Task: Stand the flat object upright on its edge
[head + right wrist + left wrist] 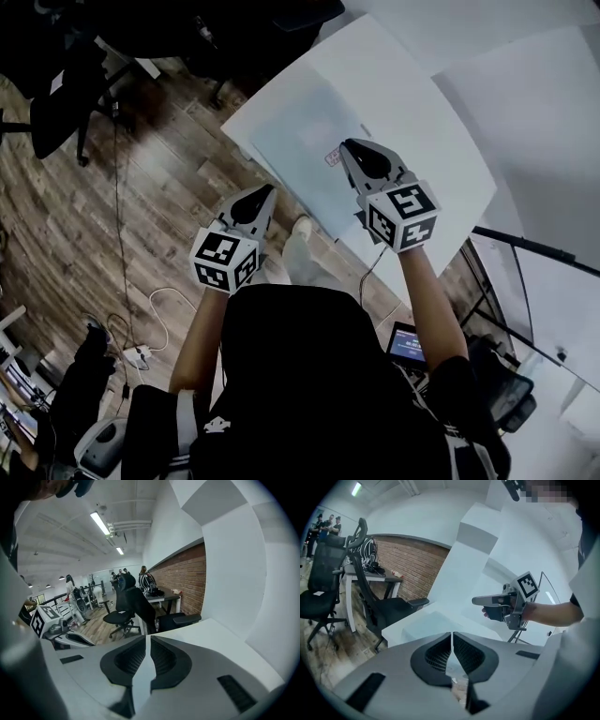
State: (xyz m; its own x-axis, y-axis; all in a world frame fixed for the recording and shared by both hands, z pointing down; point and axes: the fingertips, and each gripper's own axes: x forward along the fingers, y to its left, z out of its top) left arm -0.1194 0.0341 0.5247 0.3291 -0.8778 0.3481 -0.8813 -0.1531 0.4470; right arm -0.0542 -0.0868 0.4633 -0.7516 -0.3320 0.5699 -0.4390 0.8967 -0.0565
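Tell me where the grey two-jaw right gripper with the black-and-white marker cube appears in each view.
Head view: the grey two-jaw right gripper, right of centre, over the white table.
Left gripper view: the right gripper, right of centre, side-on, tips pointing left.
Right gripper view: the right gripper itself, lower middle, jaws shut.
Shared landmark: the white table, in all three views.

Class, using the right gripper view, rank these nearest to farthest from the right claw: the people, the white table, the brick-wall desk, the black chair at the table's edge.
1. White table, directly below and ahead.
2. Black chair, at the table's far edge.
3. Desk, by the brick wall, centre.
4. People, far back, left of centre.
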